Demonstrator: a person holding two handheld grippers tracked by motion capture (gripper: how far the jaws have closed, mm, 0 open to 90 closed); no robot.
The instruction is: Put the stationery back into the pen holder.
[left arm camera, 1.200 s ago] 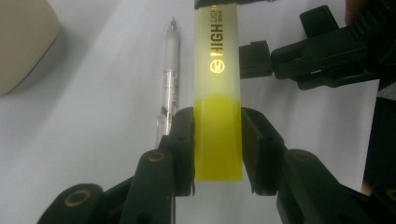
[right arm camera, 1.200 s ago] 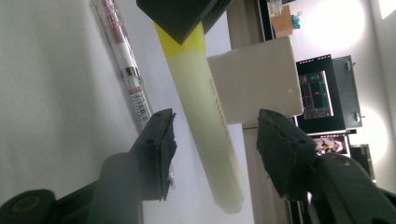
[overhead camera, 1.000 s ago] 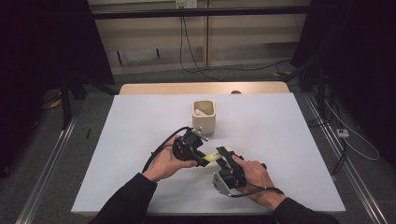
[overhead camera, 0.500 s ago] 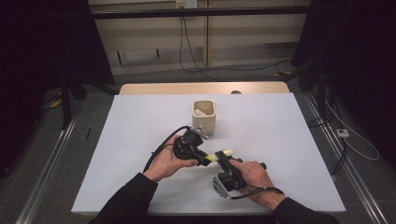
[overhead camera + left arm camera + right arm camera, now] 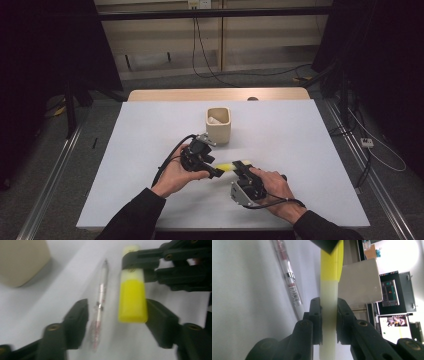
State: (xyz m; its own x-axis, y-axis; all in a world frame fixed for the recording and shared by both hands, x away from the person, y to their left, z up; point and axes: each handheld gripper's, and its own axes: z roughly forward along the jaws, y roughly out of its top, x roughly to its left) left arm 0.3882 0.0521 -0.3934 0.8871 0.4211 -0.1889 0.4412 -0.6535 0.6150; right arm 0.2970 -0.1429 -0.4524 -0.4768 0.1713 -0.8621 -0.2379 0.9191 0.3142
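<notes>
Judging progress: looks like a cap-pulling or handover job on a yellow highlighter, about midway. White table (image 5: 150,150) carries everything; beige cup (image 5: 218,125) stands upright near the table's middle, beyond both hands, something pale inside, can't tell what.

Right hand-held gripper (image 5: 241,166) is clamped on the highlighter (image 5: 227,166), jaws pressed to both sides of the pale body in the right gripper view (image 5: 328,322). Left hand-held gripper (image 5: 216,172) has just been opening; its jaws now stand apart with the yellow end between them. One jaw sits right at the yellow end's side, the other is well clear, so no real grip there. Left gripper view also shows the right hand-held gripper (image 5: 135,262) biting the pale part.

Done: the right side has the highlighter held off the table, roughly level, between the two hands. Left: probably regrip the yellow end or carry it to the cup; not yet started.

Highlighter look: chunky, bright yellow end (image 5: 132,300), pale translucent yellowish body, flat squarish end. Cap seam visible, still joined.

Thin clear pen (image 5: 100,305) with red markings lies on the table just beside the highlighter, untouched.
</notes>
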